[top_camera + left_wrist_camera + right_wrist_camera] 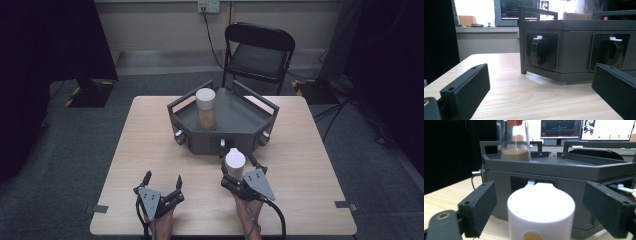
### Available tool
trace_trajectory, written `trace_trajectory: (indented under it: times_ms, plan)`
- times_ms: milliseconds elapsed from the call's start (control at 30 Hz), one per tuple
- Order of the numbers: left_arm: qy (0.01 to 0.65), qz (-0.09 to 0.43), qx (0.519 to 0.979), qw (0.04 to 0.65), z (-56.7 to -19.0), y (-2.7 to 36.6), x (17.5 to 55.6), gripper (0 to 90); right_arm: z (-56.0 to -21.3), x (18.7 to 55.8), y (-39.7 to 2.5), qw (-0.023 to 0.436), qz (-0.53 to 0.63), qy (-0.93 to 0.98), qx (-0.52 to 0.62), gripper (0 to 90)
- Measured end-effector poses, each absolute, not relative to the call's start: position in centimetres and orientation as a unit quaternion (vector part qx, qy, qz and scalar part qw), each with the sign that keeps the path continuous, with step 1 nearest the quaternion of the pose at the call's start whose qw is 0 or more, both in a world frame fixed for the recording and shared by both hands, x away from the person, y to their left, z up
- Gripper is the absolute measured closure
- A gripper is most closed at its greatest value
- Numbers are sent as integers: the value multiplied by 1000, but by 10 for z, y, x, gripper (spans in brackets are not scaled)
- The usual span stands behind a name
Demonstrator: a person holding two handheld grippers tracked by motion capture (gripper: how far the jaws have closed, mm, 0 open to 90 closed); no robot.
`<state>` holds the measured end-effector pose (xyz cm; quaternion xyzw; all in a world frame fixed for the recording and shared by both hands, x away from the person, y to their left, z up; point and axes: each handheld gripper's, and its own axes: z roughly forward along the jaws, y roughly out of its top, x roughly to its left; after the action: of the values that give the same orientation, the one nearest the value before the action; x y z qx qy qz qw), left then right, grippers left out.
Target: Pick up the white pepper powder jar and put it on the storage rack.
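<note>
While the left hand-held gripper rests spread and empty on the worktop, the right hand-held gripper stands with jaws spread around the white-capped jar, not touching it, just before the grey tray that holds a second jar.

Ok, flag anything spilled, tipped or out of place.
Nothing stands out. The jar of brown powder stands upright in the grey tray; the white-capped container stands upright between the open right tongs.

White jar lid, dark-grey tray
</note>
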<state>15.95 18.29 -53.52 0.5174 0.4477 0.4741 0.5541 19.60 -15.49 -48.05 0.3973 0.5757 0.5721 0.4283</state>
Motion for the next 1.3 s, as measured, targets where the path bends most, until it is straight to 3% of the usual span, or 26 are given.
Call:
trace_trajectory:
  times_ms: [300, 733, 1300]
  plan:
    - [447, 473, 518, 555, -535, 184, 160, 5, -483, 200, -149, 416, 560, 587, 411, 202]
    - [449, 473, 516, 555, -535, 184, 159, 5, -489, 206, -154, 395, 557, 594, 426, 251]
    - [446, 472, 519, 555, -535, 184, 160, 5, -488, 207, -149, 403, 543, 597, 431, 298]
